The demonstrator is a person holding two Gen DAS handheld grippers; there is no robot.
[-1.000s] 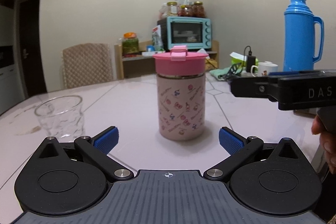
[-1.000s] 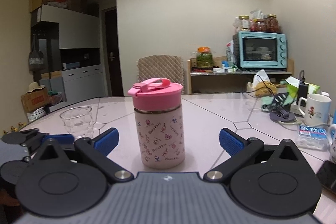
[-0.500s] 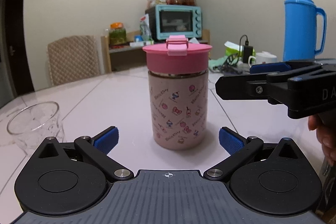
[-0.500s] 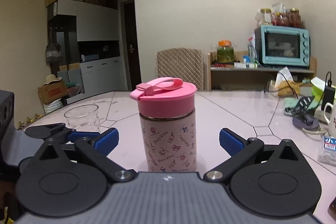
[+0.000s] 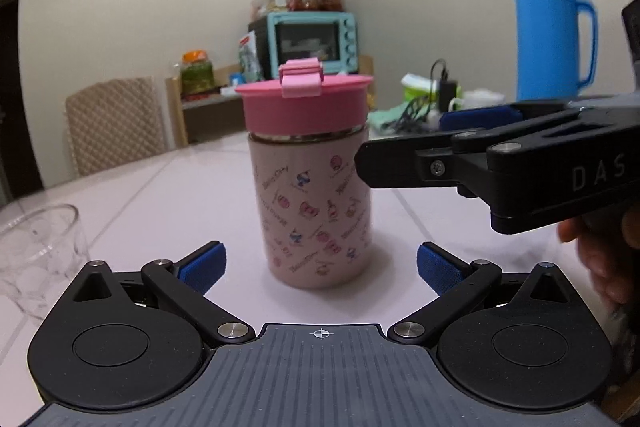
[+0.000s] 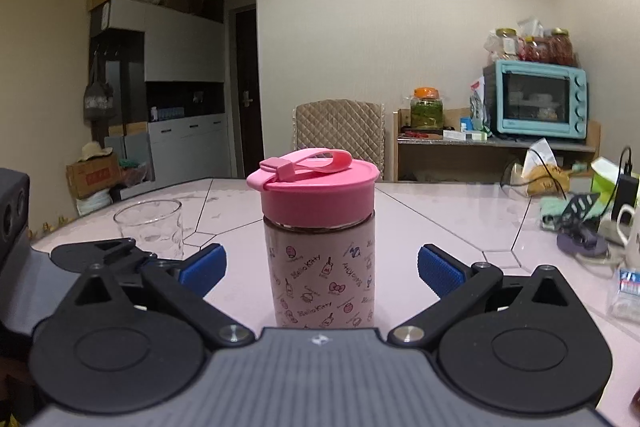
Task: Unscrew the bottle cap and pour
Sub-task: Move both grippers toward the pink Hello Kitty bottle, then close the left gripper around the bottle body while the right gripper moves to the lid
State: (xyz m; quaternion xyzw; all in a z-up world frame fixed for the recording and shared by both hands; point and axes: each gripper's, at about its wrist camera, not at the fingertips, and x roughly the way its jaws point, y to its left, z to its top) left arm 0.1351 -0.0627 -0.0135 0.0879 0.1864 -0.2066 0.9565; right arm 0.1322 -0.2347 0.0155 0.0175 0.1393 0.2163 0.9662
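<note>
Standing upright on the pale pink tiled counter (image 6: 460,211) is a squat beige bottle printed with small cartoon figures (image 5: 316,211), its wide pink screw cap (image 5: 306,111) seated on top with a pink carry strap folded across it. The left tool (image 5: 319,263) sits low in front of the bottle with its blue-padded fingers (image 5: 204,265) spread wide, one to either side of the base and not touching it. The right tool (image 6: 320,265) is likewise spread, its pads flanking the bottle's lower body with clear gaps on both sides. In the left wrist view the right tool comes in from the right at about cap-to-shoulder height, its black tip close to the bottle's side; whether it touches is hard to judge through the blur. A person's hand (image 5: 600,259) grips that tool at the frame's right edge. A clear dimpled drinking glass (image 6: 150,227) stands on the counter to the left of the bottle, well apart from it. A tall blue plastic thermos jug (image 5: 554,31) rises at the far right.
</note>
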